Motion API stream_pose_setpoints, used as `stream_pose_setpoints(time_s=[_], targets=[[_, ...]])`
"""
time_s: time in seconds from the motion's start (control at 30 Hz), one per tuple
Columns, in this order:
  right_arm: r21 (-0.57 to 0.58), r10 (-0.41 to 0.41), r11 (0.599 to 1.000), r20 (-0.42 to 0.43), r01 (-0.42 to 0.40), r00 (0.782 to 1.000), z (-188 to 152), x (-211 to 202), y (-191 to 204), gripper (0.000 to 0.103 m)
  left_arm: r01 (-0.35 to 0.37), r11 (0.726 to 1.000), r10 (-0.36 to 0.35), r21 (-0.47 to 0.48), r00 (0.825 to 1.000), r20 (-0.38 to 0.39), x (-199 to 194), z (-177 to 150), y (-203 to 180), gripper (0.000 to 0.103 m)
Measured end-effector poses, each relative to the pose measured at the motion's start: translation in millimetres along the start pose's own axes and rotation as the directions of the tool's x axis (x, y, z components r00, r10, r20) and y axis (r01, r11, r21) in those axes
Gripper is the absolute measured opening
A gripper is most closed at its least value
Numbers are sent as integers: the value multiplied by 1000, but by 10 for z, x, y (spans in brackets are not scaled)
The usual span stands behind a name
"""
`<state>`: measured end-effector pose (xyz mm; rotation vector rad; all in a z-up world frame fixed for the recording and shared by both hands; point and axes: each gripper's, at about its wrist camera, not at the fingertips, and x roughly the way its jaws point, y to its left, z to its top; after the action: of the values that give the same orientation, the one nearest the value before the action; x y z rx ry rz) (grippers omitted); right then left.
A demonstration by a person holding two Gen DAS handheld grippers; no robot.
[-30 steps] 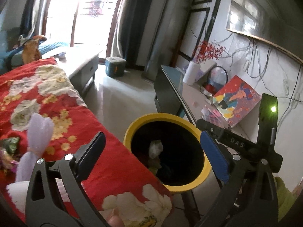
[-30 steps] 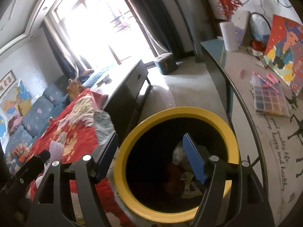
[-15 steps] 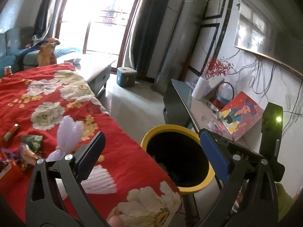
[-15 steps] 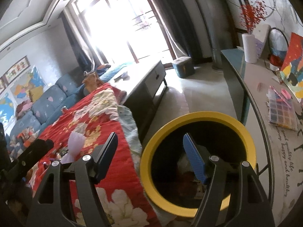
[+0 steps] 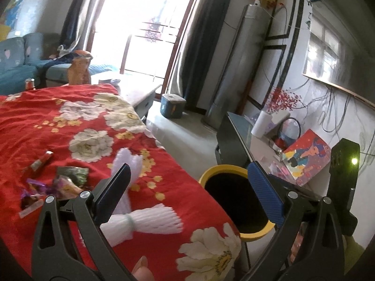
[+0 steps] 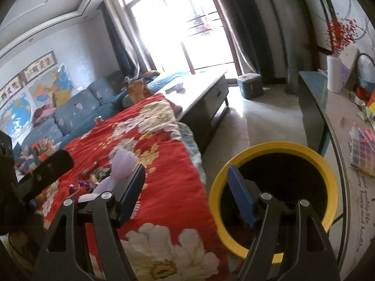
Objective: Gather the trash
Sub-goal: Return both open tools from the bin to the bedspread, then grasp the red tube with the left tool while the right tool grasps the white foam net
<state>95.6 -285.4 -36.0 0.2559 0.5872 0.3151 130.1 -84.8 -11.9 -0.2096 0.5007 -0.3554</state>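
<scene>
Crumpled wrappers (image 5: 58,185) and white foam netting (image 5: 150,219) are seen lying on the red floral cloth (image 5: 70,126) over the bench, the wrappers at nine o'clock of the netting, a red stick (image 5: 38,162) just beyond them. The yellow-rimmed bin (image 6: 276,201) is found at three o'clock, just beside the cloth's edge. Nothing is held: the left gripper (image 5: 187,192) is spread wide above netting and bin, the right gripper (image 6: 185,194) likewise wide, its blue-padded fingers (image 6: 240,199) over the bin's rim.
</scene>
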Motion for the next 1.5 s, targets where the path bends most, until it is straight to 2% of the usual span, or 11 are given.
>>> stream_pose_setpoints(time_s=[0.33, 0.97, 1.17, 1.5], targets=[[-95, 63, 993, -48, -68, 997, -106, 105, 436, 71, -63, 998, 64, -26, 997, 34, -257, 10, 270, 92], [-251, 79, 961, -143, -114, 987, -305, 385, 950, 72, -197, 977, 202, -85, 978, 55, -636, -13, 899, 92], [-298, 66, 947, -182, -119, 981, -379, 567, 1049, 72, -254, 962, 257, -97, 966, 18, -698, -104, 1175, 92], [-338, 46, 933, -237, -127, 970, -430, 882, 1110, 72, -327, 942, 318, -72, 942, -110, -684, -337, 1667, 92]])
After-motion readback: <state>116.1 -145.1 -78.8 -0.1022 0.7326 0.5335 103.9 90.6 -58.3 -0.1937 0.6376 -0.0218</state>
